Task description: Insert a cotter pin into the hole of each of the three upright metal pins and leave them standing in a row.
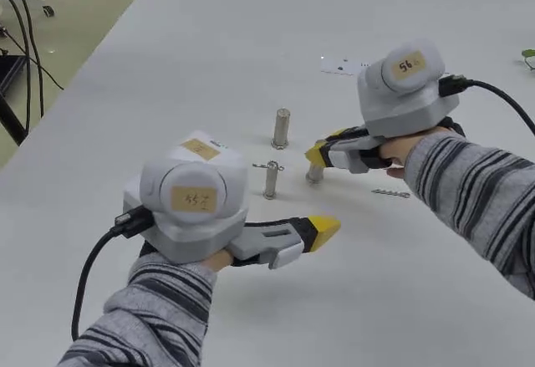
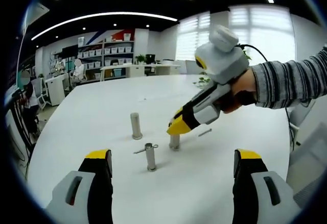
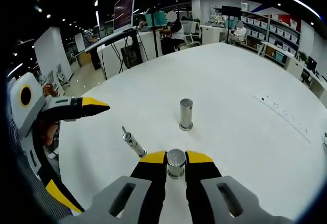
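My left gripper (image 1: 311, 235): closest to me, low over the tabletop (image 1: 209, 41) and well in from its left edge; the jaws stand wide apart with nothing between them.
The nearest pin (image 1: 270, 180): upright just beyond my left gripper's tips and apart from them; a cotter pin (image 1: 266, 165) sits through its top and sticks out to the side.
A loose cotter pin (image 1: 391, 192): flat on the tabletop below my right hand, off to the right of the pins.
My right gripper (image 1: 318, 156): reaches in from the right-hand side; the jaws are closed on the second pin (image 3: 176, 164) near its top.
The second pin: upright on the tabletop, just right of the nearest pin and not touching it.
The far pin (image 1: 281, 127): upright beyond the other two, free of both grippers.
A white slip (image 1: 343, 66): flat, farther toward the far edge.
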A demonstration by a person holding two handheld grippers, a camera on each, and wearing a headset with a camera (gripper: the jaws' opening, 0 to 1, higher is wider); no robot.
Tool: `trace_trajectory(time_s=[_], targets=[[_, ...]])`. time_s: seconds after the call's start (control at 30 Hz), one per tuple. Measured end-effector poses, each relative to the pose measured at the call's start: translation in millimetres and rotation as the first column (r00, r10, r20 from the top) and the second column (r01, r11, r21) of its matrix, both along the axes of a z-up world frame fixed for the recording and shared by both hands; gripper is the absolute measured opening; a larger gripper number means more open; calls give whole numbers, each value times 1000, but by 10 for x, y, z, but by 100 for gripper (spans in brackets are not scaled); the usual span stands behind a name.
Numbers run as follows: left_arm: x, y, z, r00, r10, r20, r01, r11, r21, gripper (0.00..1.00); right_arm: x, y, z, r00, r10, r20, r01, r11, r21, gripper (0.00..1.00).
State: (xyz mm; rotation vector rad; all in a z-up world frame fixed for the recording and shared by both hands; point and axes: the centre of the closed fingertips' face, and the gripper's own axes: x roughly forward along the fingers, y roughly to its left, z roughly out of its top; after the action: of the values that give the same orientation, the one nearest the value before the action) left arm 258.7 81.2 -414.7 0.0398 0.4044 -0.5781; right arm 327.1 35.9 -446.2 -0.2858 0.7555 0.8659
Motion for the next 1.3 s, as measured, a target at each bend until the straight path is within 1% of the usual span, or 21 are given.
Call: trace_trajectory(time_s=[0.07, 0.2, 0.27, 0.4, 0.5, 0.63, 0.8, 0.87, 0.97, 1.07, 1.13, 1.2, 1.3], targets=[[-1, -2, -1, 1000, 0, 1, 0, 1000, 3, 99, -46, -31, -20, 1000, 1, -5, -1, 1000, -2, 8], [-14, -3, -5, 1000, 1, 2, -1, 1000, 15, 99, -229, -121, -65, 1000, -1, -18, 1, 1000, -8, 8], [-21, -6, -12, 1000, -2, 1, 2, 1000, 25, 99, -183, -155, -68, 1000, 2, -17, -2, 1000, -5, 8], [-36, -28, -8, 1000, -7, 1, 7, 1000, 28, 99, -331, -153, -55, 1000, 17, -15, -18, 1000, -5, 8], [-52, -54, 6, 1000, -14, 7, 14, 999, 35, 99, -440, -151, -54, 999, 30, -15, -30, 1000, -4, 8], [-59, -81, 13, 1000, -22, 7, 22, 999, 34, 99, -530, -143, -50, 999, 50, -4, -50, 999, -6, 8], [-92, -108, 27, 1000, -30, 8, 30, 999, 42, 99, -608, -148, -52, 998, 68, 9, -67, 998, -20, 8], [-105, -114, 23, 999, -33, 6, 33, 998, 46, 99, -605, -162, -68, 997, 71, 12, -70, 997, -22, 8], [-119, -121, 16, 999, -36, 3, 36, 998, 51, 99, -649, -157, -70, 995, 94, 29, -93, 995, -39, 9], [-138, -125, 9, 999, -38, 0, 38, 998, 57, 99, -668, -156, -69, 996, 88, 27, -87, 995, -42, 9], [-152, -132, 3, 999, -41, -3, 41, 997, 59, 99, -650, -167, -74, 997, 72, 22, -71, 997, -43, 9], [-163, -140, 6, 999, -43, -2, 43, 997, 59, 99, -669, -161, -73, 997, 74, 31, -72, 996, -52, 9], [-176, -147, 7, 999, -45, -2, 45, 997, 63, 98, -663, -168, -76, 999, 41, 27, -40, 998, -40, 9]])
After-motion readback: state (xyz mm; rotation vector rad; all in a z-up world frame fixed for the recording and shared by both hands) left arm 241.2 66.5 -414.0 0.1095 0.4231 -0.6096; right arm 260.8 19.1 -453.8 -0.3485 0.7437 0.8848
